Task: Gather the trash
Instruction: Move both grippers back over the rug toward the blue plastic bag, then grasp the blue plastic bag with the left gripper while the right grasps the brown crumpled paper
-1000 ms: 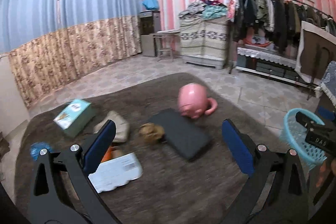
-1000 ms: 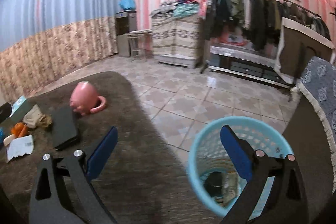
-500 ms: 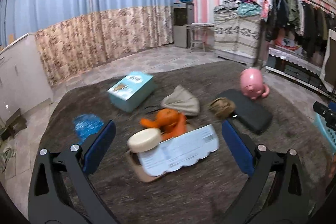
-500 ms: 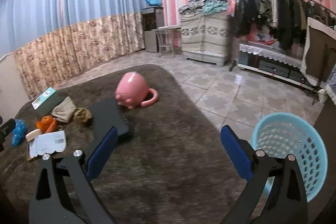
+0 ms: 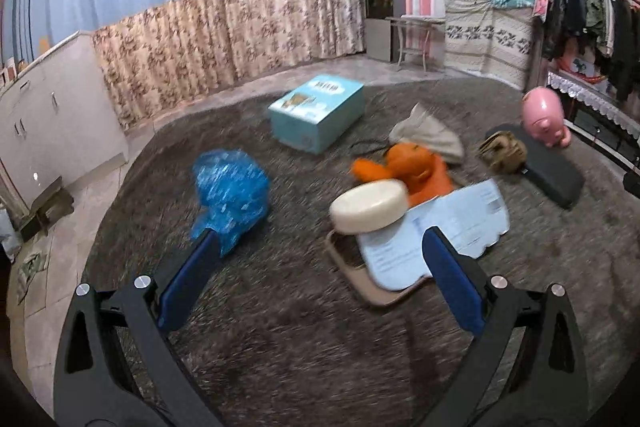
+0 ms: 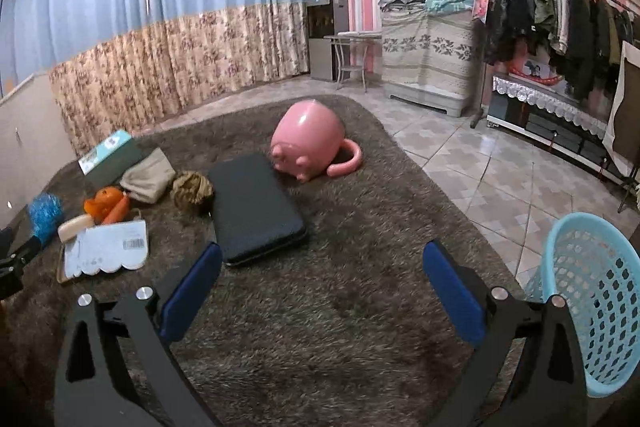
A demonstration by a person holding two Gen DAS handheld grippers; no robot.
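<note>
I have both tools over a shaggy brown rug (image 6: pixel 340 287) laid on pale patterned floor tiles (image 6: pixel 492 163). My left gripper (image 5: pixel 320 255) is spread wide and empty, low above the pile; its left finger tip sits right at a crumpled blue plastic wrapper (image 5: pixel 230 193). Just beyond lie a cream round puck (image 5: pixel 368 205), a white paper sheet (image 5: pixel 436 227) on a tan tray, an orange toy (image 5: pixel 412 167), a grey cloth (image 5: pixel 432 133) and a teal box (image 5: pixel 318 111). My right gripper (image 6: pixel 320 267) is also released, holding nothing. Ahead of it: a black flat case (image 6: pixel 254 207) and a pink pig (image 6: pixel 310 143). The light-blue basket (image 6: pixel 592 303) stands at the rug's right edge. Blue-and-floral curtains (image 6: pixel 160 27), pink striped walls and a clothes rack (image 6: pixel 560 15) close the room.
</note>
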